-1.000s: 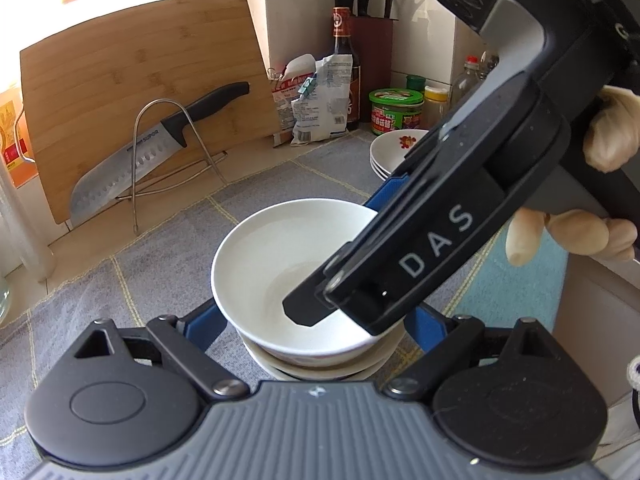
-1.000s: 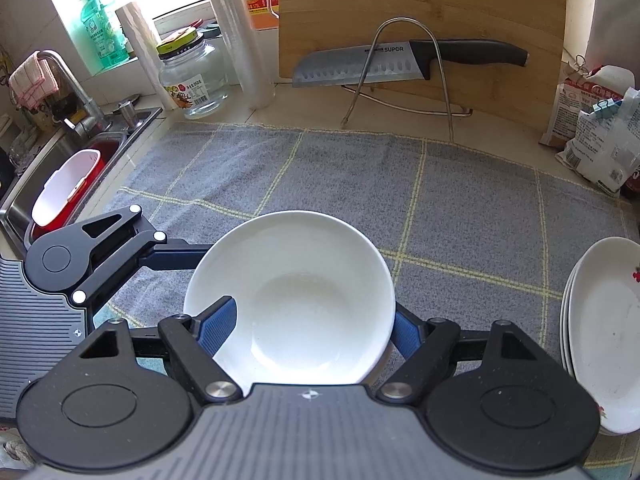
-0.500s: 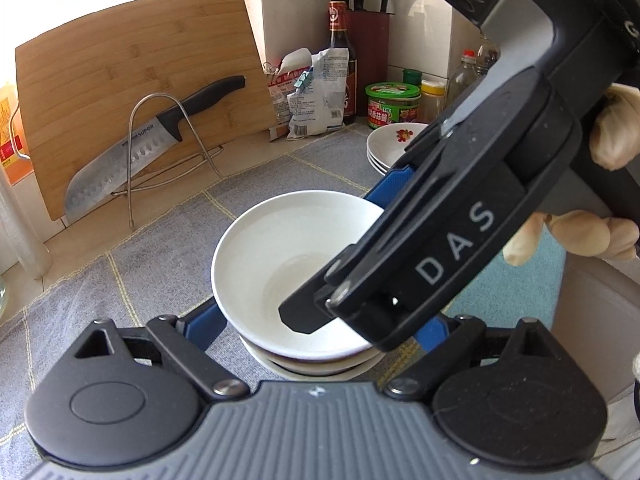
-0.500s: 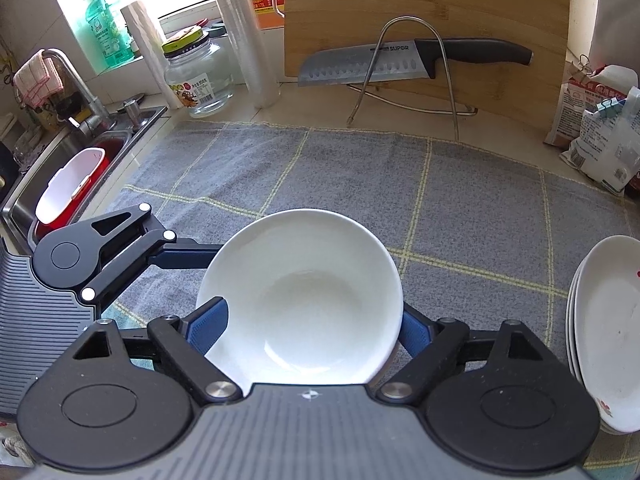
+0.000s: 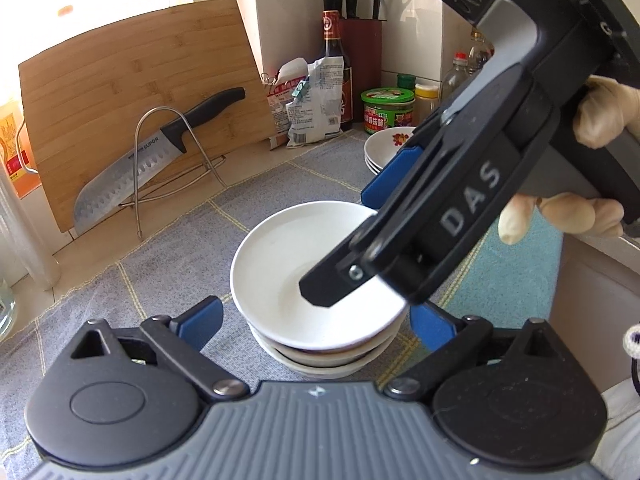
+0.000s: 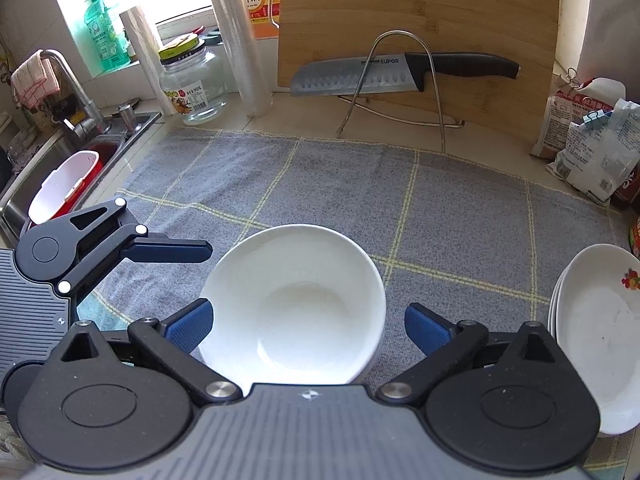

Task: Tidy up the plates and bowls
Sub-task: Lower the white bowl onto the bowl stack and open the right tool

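My right tongs [image 6: 306, 326] are opening, blue pads clear of the top bowl [image 6: 292, 304], which sits nested on the bowl stack [image 5: 324, 354] on the counter's grey mat [image 6: 440, 208]. Best to lift straight up without nudging the rim. Both tongs tilt downward; my left tongs [image 5: 316, 320] are opening too, straddling the stack without gripping.

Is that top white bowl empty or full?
Empty: the top bowl shows only its bare white inside, sitting upright on the stack.
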